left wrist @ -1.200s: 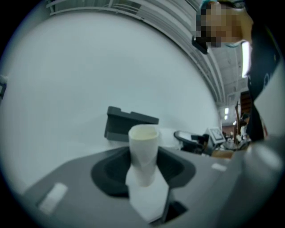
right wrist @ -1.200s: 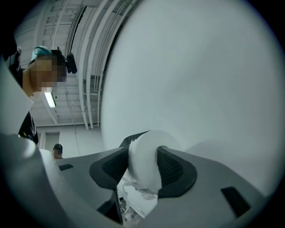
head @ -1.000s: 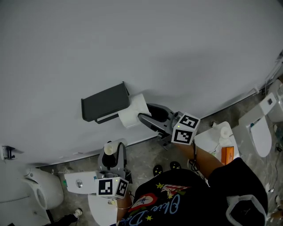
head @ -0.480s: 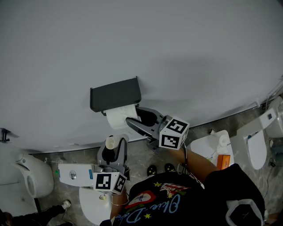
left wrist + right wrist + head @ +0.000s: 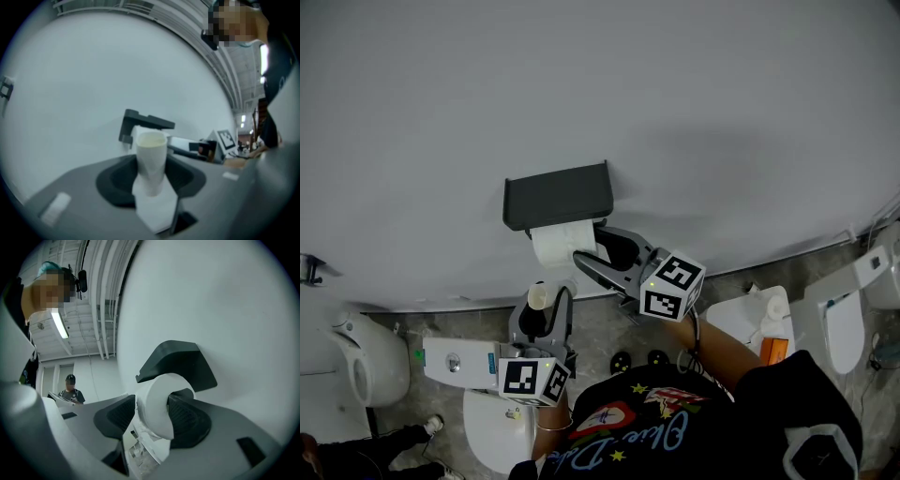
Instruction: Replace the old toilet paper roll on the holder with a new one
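The new toilet paper roll (image 5: pixel 561 246) is clamped between the widely spread jaws of the right hand-held gripper (image 5: pixel 589 244) and is held just under the dark cover of the holder (image 5: pixel 558 195) on the wall. Whether the holder's bar has entered the core cannot be made out. If the roll is released before it is seated, it is likely to be dropped to the floor. The soft paper could also be crushed, or a loose sheet caught against the cover, if the roll is pushed in at a slant. The old cardboard tube (image 5: pixel 537 298) is gripped upright in the left hand-held gripper (image 5: pixel 544 305), below the holder. Being light and smooth, the tube could be let slip if that grip is loosened while the roll is being fitted.
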A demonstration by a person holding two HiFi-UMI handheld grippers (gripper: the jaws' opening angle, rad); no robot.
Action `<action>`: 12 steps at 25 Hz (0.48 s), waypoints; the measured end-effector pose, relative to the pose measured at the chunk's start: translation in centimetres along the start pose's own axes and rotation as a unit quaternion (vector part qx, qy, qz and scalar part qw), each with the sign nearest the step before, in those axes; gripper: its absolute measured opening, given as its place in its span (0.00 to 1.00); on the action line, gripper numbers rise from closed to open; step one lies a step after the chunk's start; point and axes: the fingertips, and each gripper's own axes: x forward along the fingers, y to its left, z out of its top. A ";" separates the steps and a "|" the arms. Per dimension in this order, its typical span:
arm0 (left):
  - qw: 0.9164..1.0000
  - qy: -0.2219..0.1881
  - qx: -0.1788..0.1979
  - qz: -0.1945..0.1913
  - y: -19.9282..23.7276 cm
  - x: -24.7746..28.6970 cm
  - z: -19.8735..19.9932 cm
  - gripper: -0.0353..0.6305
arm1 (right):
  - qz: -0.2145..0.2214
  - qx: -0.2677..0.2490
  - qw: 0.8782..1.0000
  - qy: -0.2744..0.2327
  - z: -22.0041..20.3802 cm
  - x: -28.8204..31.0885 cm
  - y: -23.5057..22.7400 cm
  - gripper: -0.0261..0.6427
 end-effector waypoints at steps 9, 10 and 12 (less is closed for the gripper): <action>1.000 -0.005 0.001 -0.001 -0.7 0.7 0.1 0.32 | -0.067 -0.069 0.995 0.015 1.0 -3.7 -0.6 0.34; 1.000 -0.005 0.002 -0.003 -0.9 0.8 0.1 0.32 | -0.074 -0.086 0.993 0.017 1.0 -4.2 -0.6 0.34; 1.000 -0.003 0.003 -0.005 -1.2 1.0 0.1 0.32 | -0.085 -0.106 0.991 0.011 1.3 -5.0 -0.5 0.09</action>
